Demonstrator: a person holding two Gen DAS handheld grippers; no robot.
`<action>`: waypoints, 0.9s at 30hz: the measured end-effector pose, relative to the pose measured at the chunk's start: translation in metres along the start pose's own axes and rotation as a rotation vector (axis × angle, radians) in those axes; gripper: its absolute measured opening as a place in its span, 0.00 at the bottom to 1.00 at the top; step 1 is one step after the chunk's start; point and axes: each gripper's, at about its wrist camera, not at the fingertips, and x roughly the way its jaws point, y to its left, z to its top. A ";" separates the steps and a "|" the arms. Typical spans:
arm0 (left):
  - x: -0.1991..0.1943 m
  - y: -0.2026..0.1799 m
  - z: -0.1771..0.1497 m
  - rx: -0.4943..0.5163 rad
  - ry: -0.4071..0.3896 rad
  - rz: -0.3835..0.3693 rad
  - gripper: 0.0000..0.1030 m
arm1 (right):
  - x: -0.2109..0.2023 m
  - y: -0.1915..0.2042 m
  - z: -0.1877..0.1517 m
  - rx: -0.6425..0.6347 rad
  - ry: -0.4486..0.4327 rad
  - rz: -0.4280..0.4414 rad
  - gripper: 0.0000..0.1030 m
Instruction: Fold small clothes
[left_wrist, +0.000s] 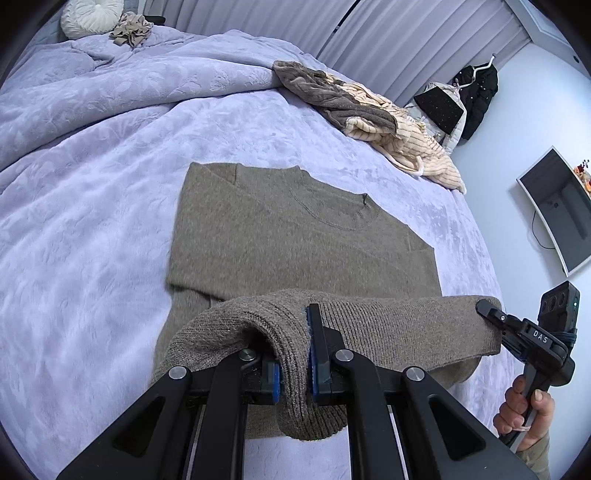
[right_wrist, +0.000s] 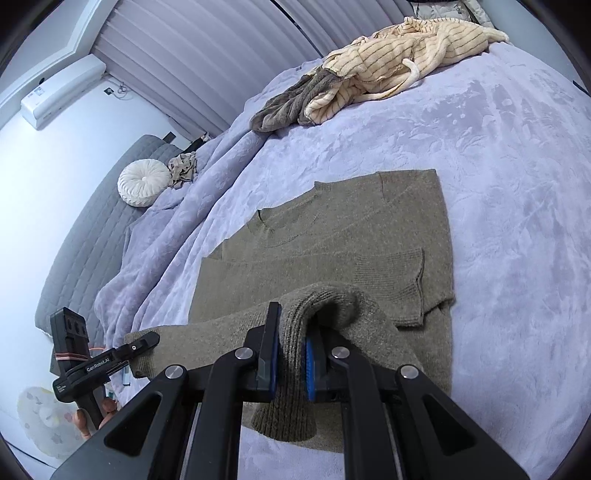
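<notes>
An olive-brown knit sweater (left_wrist: 295, 236) lies flat on the lilac bedspread (left_wrist: 92, 221), neck at the far end, sleeves folded in. My left gripper (left_wrist: 293, 373) is shut on its ribbed bottom hem and holds it lifted above the body. My right gripper (right_wrist: 290, 365) is shut on the same hem at the other corner; it shows at the right of the left wrist view (left_wrist: 491, 310). The hem hangs stretched between the two grippers. The sweater also shows in the right wrist view (right_wrist: 332, 236), and the left gripper (right_wrist: 147, 341) at its lower left.
A pile of cream striped and grey-brown clothes (left_wrist: 369, 110) lies at the bed's far edge. A beige garment (left_wrist: 131, 29) and a round white cushion (left_wrist: 90, 16) sit by the headboard. A wall monitor (left_wrist: 557, 210) is at right.
</notes>
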 end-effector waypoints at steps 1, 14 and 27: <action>0.002 -0.001 0.003 0.002 -0.001 0.006 0.11 | 0.002 0.000 0.003 -0.001 -0.001 -0.002 0.11; 0.035 -0.020 0.036 0.080 0.004 0.124 0.11 | 0.037 -0.002 0.042 -0.007 0.015 -0.054 0.11; 0.064 -0.029 0.071 0.106 0.009 0.153 0.11 | 0.061 -0.013 0.075 0.016 0.018 -0.074 0.11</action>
